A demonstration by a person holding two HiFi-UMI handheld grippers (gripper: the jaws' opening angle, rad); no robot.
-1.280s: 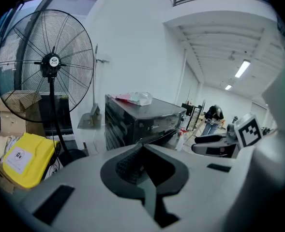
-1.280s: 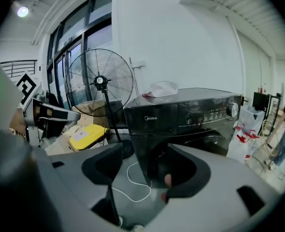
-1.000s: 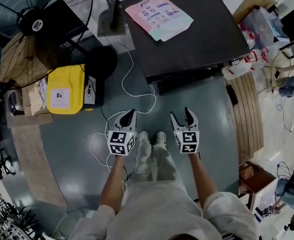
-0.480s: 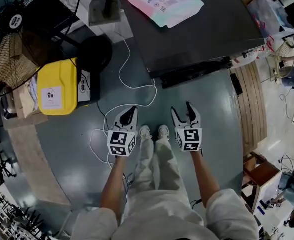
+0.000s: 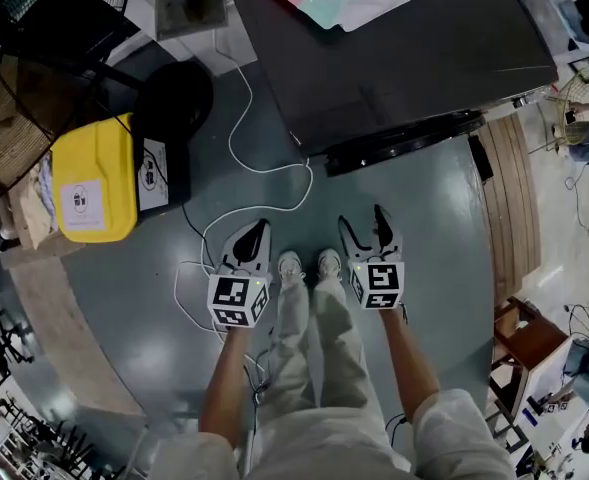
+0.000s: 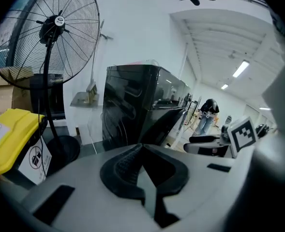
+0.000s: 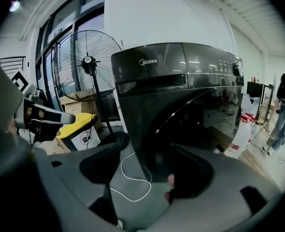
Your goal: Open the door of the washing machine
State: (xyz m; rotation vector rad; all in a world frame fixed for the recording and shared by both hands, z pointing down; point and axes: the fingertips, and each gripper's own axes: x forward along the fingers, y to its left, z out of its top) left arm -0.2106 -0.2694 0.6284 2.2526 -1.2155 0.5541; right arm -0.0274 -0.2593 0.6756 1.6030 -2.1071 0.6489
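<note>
Approach to washing machine (image 5: 414, 78); door (image 5: 404, 144) not yet touched.
The machine was seen larger in the head view than a second before, so a crouch toward it was inferred. Left gripper (image 5: 257, 230) was noted closed and empty. Right gripper (image 5: 362, 220) was being opened, nothing between its jaws. The door appeared shut, ahead and well apart.

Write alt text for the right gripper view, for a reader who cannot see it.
A dark front-loading washing machine, its round door closed, stands ahead of the right gripper, whose jaws are opening with nothing between them. A white cable lies on the floor; a standing fan and a yellow box are at the left.
</note>
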